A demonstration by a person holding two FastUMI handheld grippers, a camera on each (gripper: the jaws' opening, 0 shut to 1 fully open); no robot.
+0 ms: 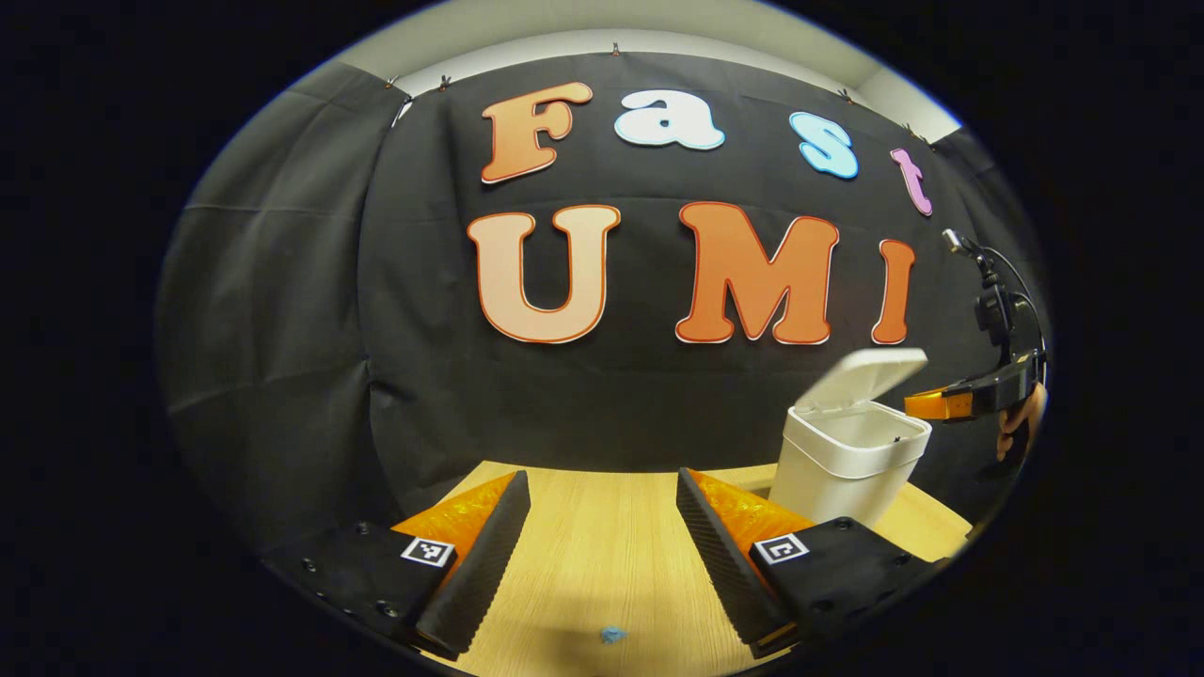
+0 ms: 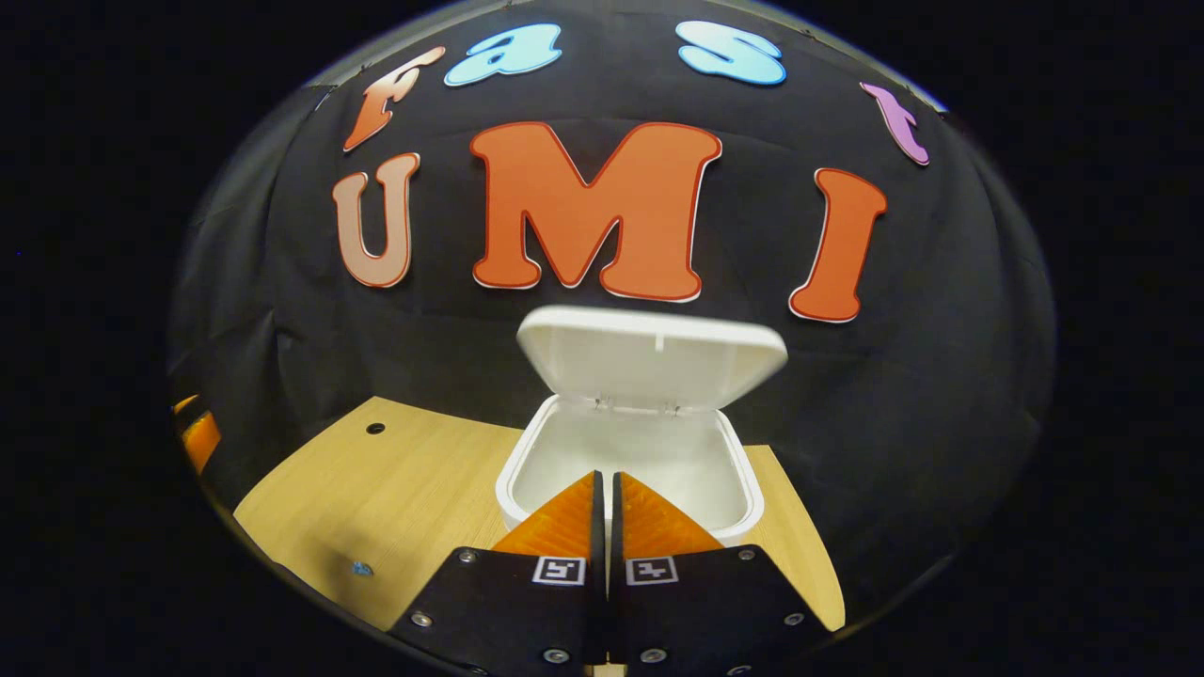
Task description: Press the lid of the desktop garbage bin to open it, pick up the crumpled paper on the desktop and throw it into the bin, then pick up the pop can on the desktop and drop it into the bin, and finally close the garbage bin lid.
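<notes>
Left gripper (image 1: 602, 527): hangs low over the desk with its jaws spread wide and nothing between them, a stance that would suit taking something bulky
Desk (image 1: 602, 564): pale wood; a small blue speck (image 1: 613, 636) lies on it just ahead of the left fingers
Right gripper (image 2: 607, 512): fingers pressed together with nothing between them, tips poised above the near rim of the bin; a closed tip suits pushing on a lid, not grasping; from the left gripper view it (image 1: 941, 404) reaches in from the side, level with the raised lid
Bin (image 2: 630, 470): white, standing toward the far side of the desk, mouth uncovered; the part of the inside that shows looks bare, its floor is hidden
Lid (image 2: 654, 353): swung up on its rear hinge, tilted over the opening
Paper and can: I cannot place either one
Stage: an open lid fits a bin just pressed open, or one filled and due for closing; the pictures do not settle which
</notes>
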